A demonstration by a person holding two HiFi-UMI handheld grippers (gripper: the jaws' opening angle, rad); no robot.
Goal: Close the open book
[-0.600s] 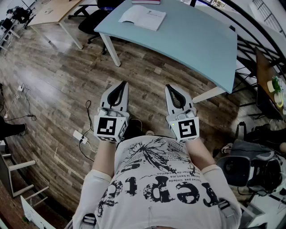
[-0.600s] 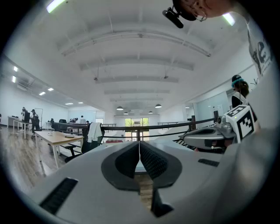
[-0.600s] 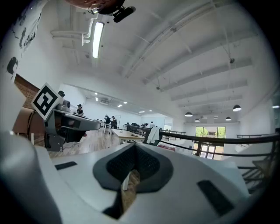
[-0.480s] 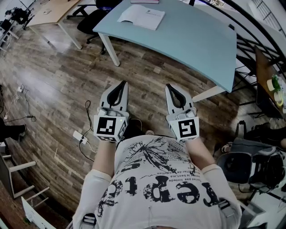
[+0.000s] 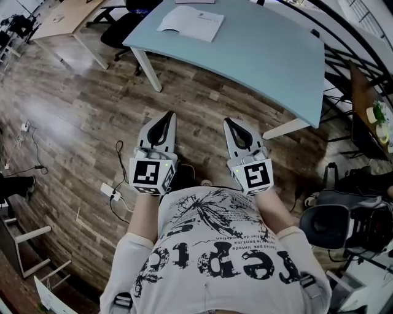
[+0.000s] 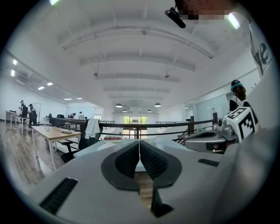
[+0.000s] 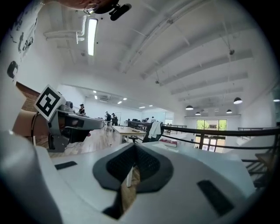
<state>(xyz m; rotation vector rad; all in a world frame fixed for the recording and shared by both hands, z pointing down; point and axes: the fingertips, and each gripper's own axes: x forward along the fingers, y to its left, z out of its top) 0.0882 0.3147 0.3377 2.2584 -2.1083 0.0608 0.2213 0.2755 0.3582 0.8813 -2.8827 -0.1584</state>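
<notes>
The open book (image 5: pixel 190 23) lies flat with white pages up on the far left part of the light blue table (image 5: pixel 270 55), at the top of the head view. Both grippers are held level in front of the person's torso, over the wooden floor and well short of the table. My left gripper (image 5: pixel 167 115) is shut with nothing between its jaws; its tips (image 6: pixel 139 142) meet in the left gripper view. My right gripper (image 5: pixel 232 121) is also shut and empty, and its tips (image 7: pixel 134 145) touch in the right gripper view.
A white table leg (image 5: pixel 146 68) stands between me and the book. A black office chair (image 5: pixel 116 30) and a wooden desk (image 5: pixel 67 12) are at the far left. A power strip with cables (image 5: pixel 110 190) lies on the floor to the left. Another chair (image 5: pixel 331 227) is at the right.
The head view has shifted slightly, so the table and floor slide a little in the picture. Both grippers stay shut at the same place in front of the torso.
</notes>
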